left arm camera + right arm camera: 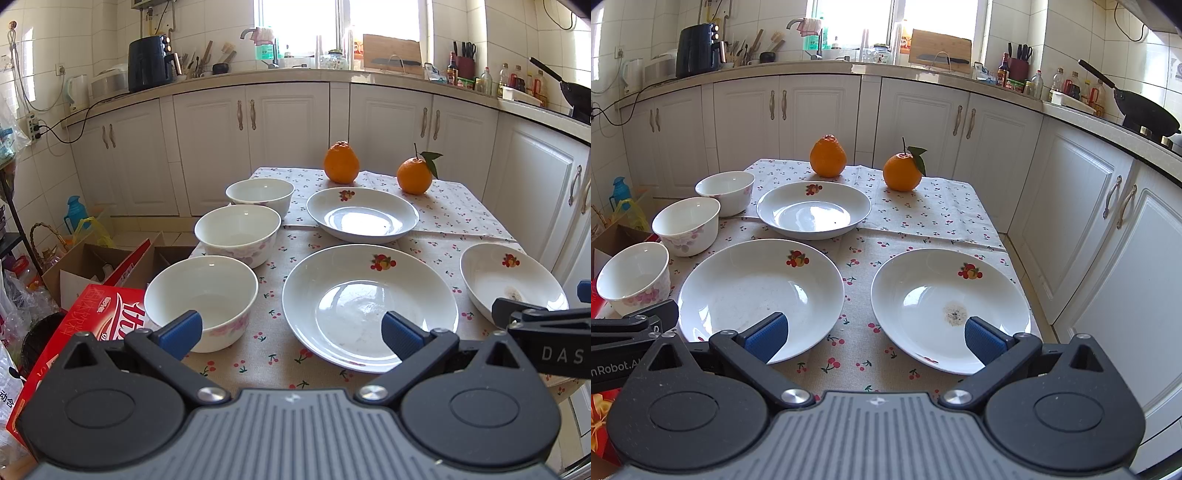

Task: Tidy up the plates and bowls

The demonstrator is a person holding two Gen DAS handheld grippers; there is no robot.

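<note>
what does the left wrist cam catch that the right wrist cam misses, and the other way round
Only the left wrist view shows the red box in full beside the table, with the open cardboard box behind it. Only the right wrist view shows the whole right plate, grey smudge included. Both show three bowls in a row, three plates, two oranges, and both grippers, left gripper and right gripper, open and holding nothing.

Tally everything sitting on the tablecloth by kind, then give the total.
Bowls: 3 (near, middle, far)
Plates: 3 (near left, near right, far)
Oranges: 2 (left, with leaf)
Total: 8
</note>
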